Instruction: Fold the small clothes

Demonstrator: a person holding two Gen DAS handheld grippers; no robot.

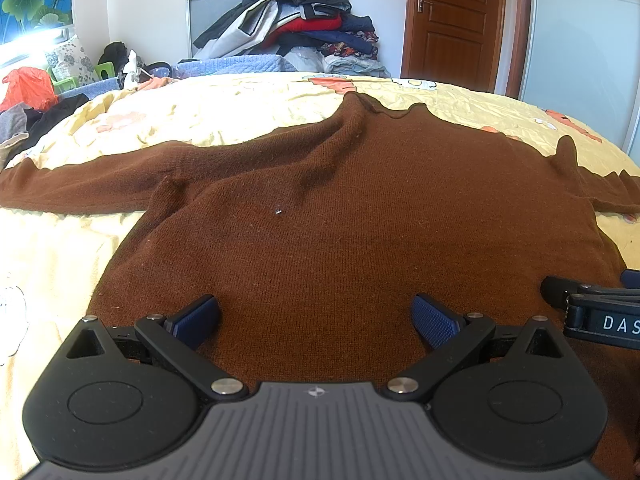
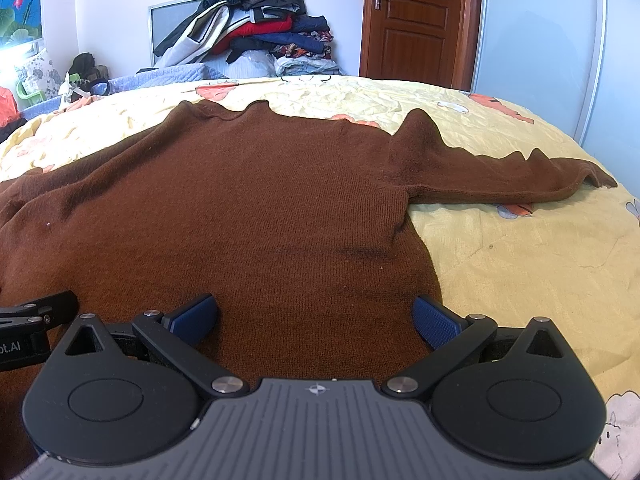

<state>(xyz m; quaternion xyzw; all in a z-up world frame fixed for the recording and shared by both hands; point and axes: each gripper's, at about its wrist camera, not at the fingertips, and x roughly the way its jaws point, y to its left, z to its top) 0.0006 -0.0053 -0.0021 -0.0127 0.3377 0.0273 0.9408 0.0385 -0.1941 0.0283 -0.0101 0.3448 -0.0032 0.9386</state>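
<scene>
Left wrist view first: a brown sweater (image 1: 360, 208) lies flat and spread out on a bed with a yellow quilt (image 1: 192, 116), front side down or up I cannot tell, with its neck at the far end and its bottom edge close to the camera. One sleeve (image 1: 80, 184) stretches out to the left of the sweater body, so the whole shape is easy to see and ready to fold. The left gripper (image 1: 316, 320) hangs just over the bottom part of the sweater with its two blue fingers (image 1: 196, 318) wide apart and nothing between them. It seems to sit there so it can pinch the hem. At the right edge of this view a bit of the right gripper (image 1: 592, 312) peeks in, close beside the left one. Behind the sweater, past the bed, is a big pile of clothes (image 1: 304, 12) and a brown door (image 1: 452, 20). Right wrist view next: the same sweater (image 2: 240, 208) fills the middle, and its other sleeve (image 2: 500, 180) reaches out to the right of the body across the quilt (image 2: 520, 264). The right gripper (image 2: 316, 320) is also spread wide and holds nothing, low over the bottom right corner of the sweater. I think both sit side by side at the hem so they can lift it together and fold it up toward the neck.
</scene>
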